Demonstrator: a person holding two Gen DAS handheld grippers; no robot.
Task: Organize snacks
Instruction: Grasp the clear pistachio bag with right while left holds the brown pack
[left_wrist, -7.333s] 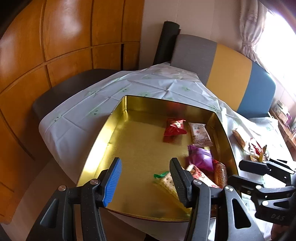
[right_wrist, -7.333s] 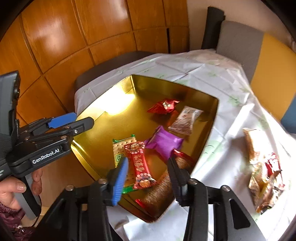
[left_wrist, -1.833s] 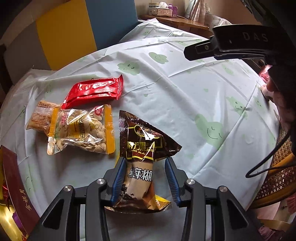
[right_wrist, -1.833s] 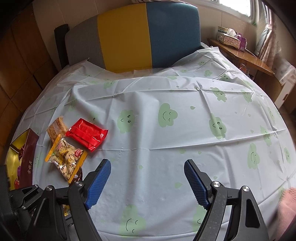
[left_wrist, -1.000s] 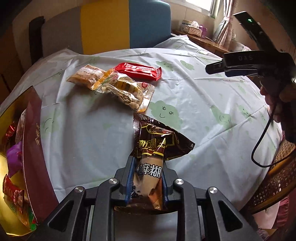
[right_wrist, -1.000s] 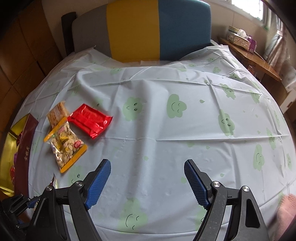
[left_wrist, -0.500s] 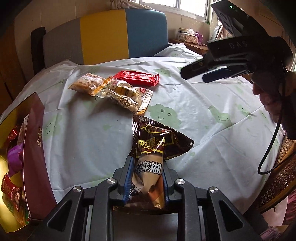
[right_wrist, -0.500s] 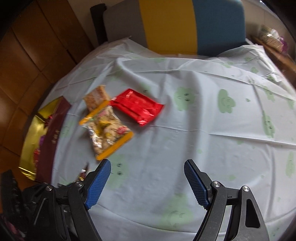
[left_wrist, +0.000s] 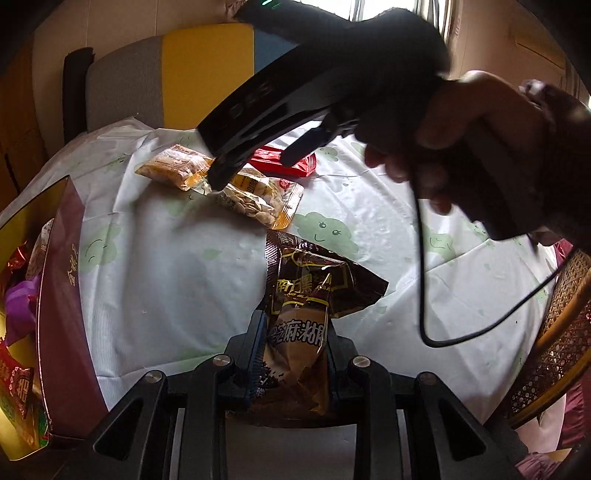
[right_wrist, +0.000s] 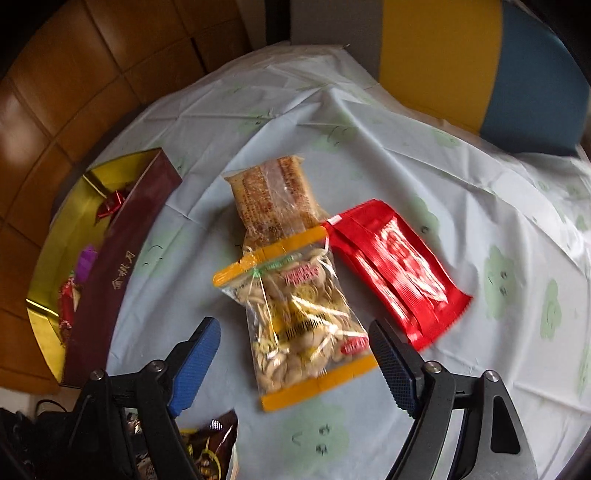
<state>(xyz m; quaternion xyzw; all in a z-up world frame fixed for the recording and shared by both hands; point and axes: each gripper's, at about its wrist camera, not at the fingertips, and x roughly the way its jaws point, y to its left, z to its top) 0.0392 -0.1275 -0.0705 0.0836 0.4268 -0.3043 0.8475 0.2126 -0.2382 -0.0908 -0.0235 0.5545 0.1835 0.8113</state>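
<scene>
Left gripper was clamped on brown packet; right gripper stood apart above nut bag.

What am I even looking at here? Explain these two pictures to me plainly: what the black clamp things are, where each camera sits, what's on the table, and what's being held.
There is no robot. A person holds a hand-operated clamp in each hand, and each clamp carries a wide-angle camera looking forward along its two fingers.

The left camera's picture shows the left gripper shut on a dark brown snack packet. The person's right hand crosses in front, holding the other tool.

The right camera's picture shows the right gripper open, its blue-padded fingers on either side of a clear nut bag with orange ends, not gripping it.

On the cloud-printed tablecloth also lie a brown cracker pack and a red packet. At the left stands a gold-lined box that already has snacks in it.
</scene>
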